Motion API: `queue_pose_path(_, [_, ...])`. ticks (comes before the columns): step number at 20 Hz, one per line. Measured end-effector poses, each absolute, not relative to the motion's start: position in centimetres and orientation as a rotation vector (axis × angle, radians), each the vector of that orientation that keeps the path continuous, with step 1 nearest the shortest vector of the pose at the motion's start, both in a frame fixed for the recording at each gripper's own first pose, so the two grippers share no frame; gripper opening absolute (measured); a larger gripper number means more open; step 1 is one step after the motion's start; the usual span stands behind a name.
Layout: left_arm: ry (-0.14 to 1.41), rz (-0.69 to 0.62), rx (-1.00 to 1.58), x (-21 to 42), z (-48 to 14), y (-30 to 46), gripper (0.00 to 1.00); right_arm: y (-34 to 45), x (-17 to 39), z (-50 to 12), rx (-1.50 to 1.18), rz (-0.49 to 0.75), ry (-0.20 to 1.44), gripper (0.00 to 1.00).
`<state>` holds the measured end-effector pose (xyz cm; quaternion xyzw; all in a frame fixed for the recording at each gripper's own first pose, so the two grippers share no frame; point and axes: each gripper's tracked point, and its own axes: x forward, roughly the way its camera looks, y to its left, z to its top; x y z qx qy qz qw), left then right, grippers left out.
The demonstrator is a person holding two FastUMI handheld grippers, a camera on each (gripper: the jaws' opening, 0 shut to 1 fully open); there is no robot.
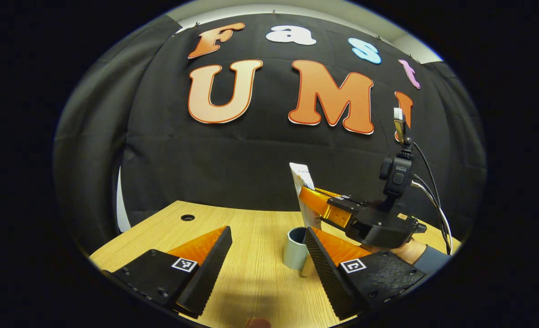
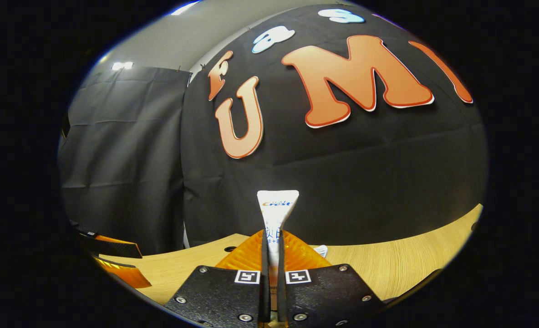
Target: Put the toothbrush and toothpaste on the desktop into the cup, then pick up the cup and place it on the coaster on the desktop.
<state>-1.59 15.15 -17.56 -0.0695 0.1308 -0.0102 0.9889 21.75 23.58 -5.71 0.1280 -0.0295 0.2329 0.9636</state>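
Note:
In the left gripper view a grey cup point(image 1: 294, 249) stands upright on the wooden desk point(image 1: 251, 228), partly behind one finger of my left gripper point(image 1: 269, 257), which is open with nothing between its fingers. Over the cup, the right gripper point(image 1: 326, 207) holds a white toothpaste tube point(image 1: 303, 184) nearly upright. The tube's lower end reaches the cup's rim and is partly hidden. In the right gripper view my right gripper point(image 2: 272, 255) is shut on the toothpaste tube point(image 2: 277, 212), whose flat end sticks up past the fingertips.
A hand and sleeve point(image 1: 415, 251) hold the right gripper. The desk has a round cable hole point(image 1: 187, 217) near its back left. In the right gripper view the left gripper point(image 2: 114, 257) shows low at the left, and a small white thing point(image 2: 320, 250) lies on the desk point(image 2: 410, 255).

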Motion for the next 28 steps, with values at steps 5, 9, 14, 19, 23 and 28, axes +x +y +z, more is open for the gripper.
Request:
queue_pose_path(5, [0.299, -0.016, -0.156, -1.6, -18.4, 14.8, 0.98, 23.8, 22.2, -7.7, 0.207, 0.459, -0.026, 0.09])
queue_pose_path(9, [0.311, -0.012, -0.136, -2.4, -19.4, 14.6, 0.98, 23.8, 21.8, -8.2, 0.160, 0.448, -0.015, 0.11])
queue_pose_path(14, [0.319, -0.013, -0.130, -2.3, -19.8, 14.6, 0.98, 23.2, 22.4, -7.7, 0.159, 0.412, -0.046, 0.12])
queue_pose_path(19, [0.318, 0.002, -0.136, -2.4, -19.7, 14.6, 0.98, 23.3, 23.1, -7.7, 0.147, 0.401, -0.053, 0.12])
queue_pose_path(23, [0.323, 0.000, -0.141, -2.5, -20.0, 14.6, 0.98, 23.6, 23.1, -8.1, 0.138, 0.406, -0.039, 0.17])
queue_pose_path(28, [0.342, -0.013, -0.158, -2.4, -20.3, 14.4, 0.98, 22.8, 21.2, -5.6, 0.098, 0.419, -0.073, 0.18])
